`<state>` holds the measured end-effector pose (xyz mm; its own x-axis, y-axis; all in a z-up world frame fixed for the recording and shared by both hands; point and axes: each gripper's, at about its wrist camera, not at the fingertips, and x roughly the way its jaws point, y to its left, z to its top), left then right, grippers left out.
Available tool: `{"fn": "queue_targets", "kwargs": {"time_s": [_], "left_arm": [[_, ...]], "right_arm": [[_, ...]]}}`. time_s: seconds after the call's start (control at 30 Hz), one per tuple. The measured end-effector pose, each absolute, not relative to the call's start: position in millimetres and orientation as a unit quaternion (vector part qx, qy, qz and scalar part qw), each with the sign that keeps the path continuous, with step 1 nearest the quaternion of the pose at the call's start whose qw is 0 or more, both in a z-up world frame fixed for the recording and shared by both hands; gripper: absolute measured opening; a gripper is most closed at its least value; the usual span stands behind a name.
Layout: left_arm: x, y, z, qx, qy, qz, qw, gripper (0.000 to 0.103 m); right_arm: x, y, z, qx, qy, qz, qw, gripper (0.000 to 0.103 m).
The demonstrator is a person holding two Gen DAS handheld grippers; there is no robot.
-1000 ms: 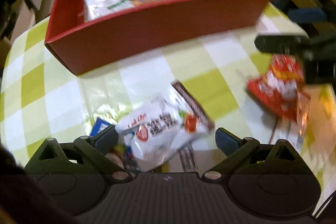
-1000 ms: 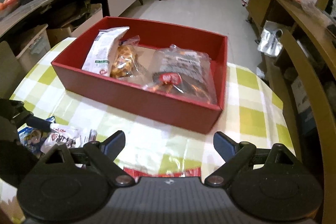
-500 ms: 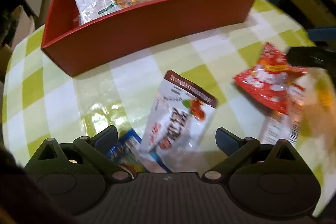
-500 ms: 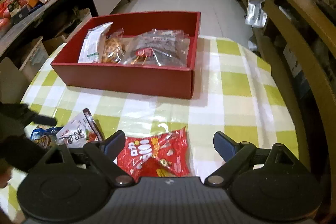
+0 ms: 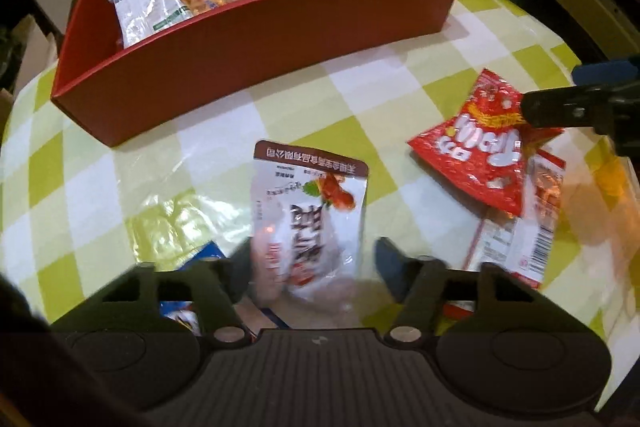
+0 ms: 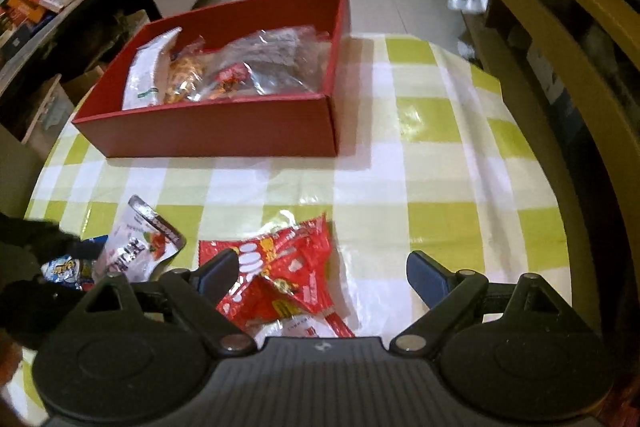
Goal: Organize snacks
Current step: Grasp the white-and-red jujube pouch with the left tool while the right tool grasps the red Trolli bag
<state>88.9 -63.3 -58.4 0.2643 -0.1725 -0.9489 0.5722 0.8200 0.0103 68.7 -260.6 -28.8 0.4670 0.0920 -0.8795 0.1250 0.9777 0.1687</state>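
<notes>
A white packet [image 5: 308, 223] with a brown top band lies on the checked cloth [image 5: 120, 187], its near end between the fingers of the left gripper [image 5: 310, 269], whose jaws are closing around it; blur hides whether the pads press yet. A blue packet [image 5: 200, 255] peeks out at its left. To the right lies a red packet [image 5: 476, 155], over a paler wrapper [image 5: 516, 243]. The right gripper [image 6: 320, 275] stands wide above the red packet, gripping nothing. Farther off, the red box [image 5: 248, 39] holds three bagged snacks
</notes>
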Motion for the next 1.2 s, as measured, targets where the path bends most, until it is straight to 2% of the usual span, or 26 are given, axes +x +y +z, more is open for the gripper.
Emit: {"fn": "queue_targets", "kwargs": {"time_s": [0.17, 0.43, 0.6, 0.8, 0.87, 0.9, 0.97, 1.0, 1.1, 1.2], "left_arm": [[72.4, -60.5, -48.0, 0.164, 0.558, -0.202, 0.788, 0.058], [84.2, -26.7, -27.0, -0.001, 0.572, -0.184, 0.799, 0.058], [83.8, -32.9, -30.2, 0.005, 0.583, -0.186, 0.791, 0.059], [87.7, -37.1, -37.4, 0.021, 0.584, -0.191, 0.789, 0.059], [89.4, -36.6, -40.0, 0.025, 0.589, -0.190, 0.785, 0.059], [89.8, -36.1, -41.1, 0.027, 0.591, -0.188, 0.784, 0.059], [89.6, -35.5, -42.4, 0.034, 0.592, -0.186, 0.783, 0.059], [89.8, -35.0, -42.6, 0.035, 0.592, -0.186, 0.783, 0.059], [90.9, -30.6, -40.4, 0.026, 0.591, -0.189, 0.784, 0.055], [92.2, -28.6, -36.1, 0.016, 0.589, -0.194, 0.784, 0.056]], "right_arm": [[61.9, -273.1, -24.8, 0.140, 0.509, -0.020, 0.849, 0.096], [75.4, -263.4, -46.2, 0.201, 0.536, -0.003, 0.820, 0.096], [87.3, -243.2, -61.7, 0.188, 0.553, 0.008, 0.812, 0.097], [93.4, -218.3, -66.4, 0.103, 0.545, 0.012, 0.832, 0.103], [92.9, -208.7, -67.7, 0.053, 0.543, 0.012, 0.838, 0.098], [92.3, -204.7, -66.6, 0.028, 0.539, 0.007, 0.842, 0.086], [90.5, -205.2, -59.7, 0.026, 0.529, 0.025, 0.848, 0.056], [89.7, -208.9, -56.2, 0.037, 0.526, 0.023, 0.850, 0.049], [85.8, -218.1, -48.5, 0.047, 0.519, 0.026, 0.853, 0.044], [83.2, -222.8, -40.9, 0.065, 0.513, 0.035, 0.855, 0.040]]}}
